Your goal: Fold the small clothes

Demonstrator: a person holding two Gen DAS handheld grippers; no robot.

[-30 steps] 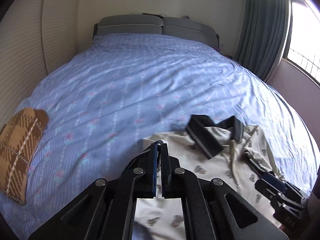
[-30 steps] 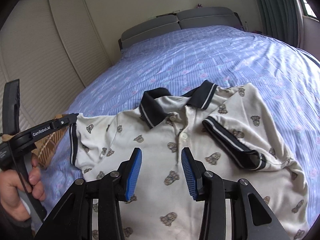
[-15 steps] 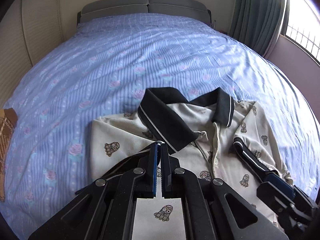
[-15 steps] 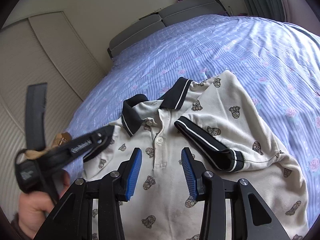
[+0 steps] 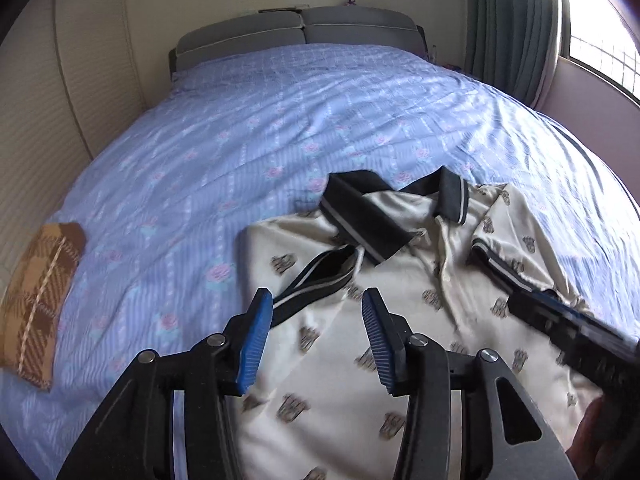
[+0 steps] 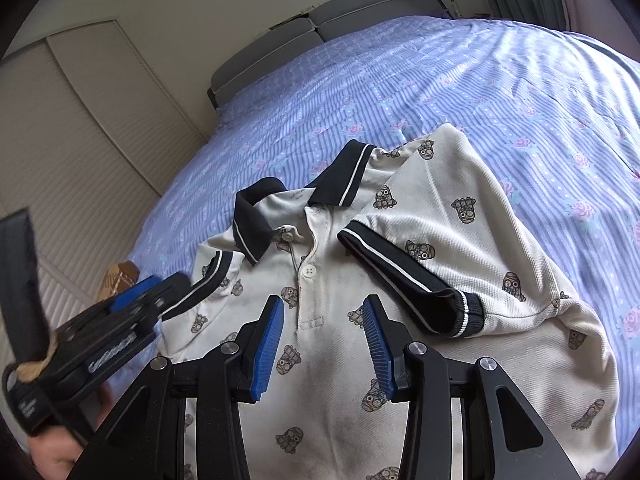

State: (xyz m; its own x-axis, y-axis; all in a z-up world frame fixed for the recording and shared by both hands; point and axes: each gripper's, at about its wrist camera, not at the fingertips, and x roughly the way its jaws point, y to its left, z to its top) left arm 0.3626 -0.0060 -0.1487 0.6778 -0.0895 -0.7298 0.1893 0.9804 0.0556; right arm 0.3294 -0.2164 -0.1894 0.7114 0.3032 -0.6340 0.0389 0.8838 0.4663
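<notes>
Right now your left claw [image 5: 316, 336] stands wide apart and empty, hanging just over the left sleeve [image 5: 320, 276] of the polo shirt [image 5: 340, 380], which lies face up on the bed [image 5: 280, 120] with both sleeves folded in over the chest. Your right claw [image 6: 324, 344] is equally spread with nothing between its pads, poised above the button placket [image 6: 308, 272]. The risk, as I judge it, is that the left sleeve, only loosely laid, springs back out, or that a claw coming down catches the bedsheet together with the shirt and drags the fold askew. The right sleeve [image 6: 420, 280] looks bunched at its cuff, so the next fold could trap a lump there. Your left view alone shows the brown plaid cloth [image 5: 40, 304] lying well apart near the bed's left edge, plus the window [image 5: 600, 32] and curtain [image 5: 508, 20]; there the shirt is blurred. Your right view gives the sharp picture: collar [image 6: 300, 200], buttons, and the shirt's right side.
</notes>
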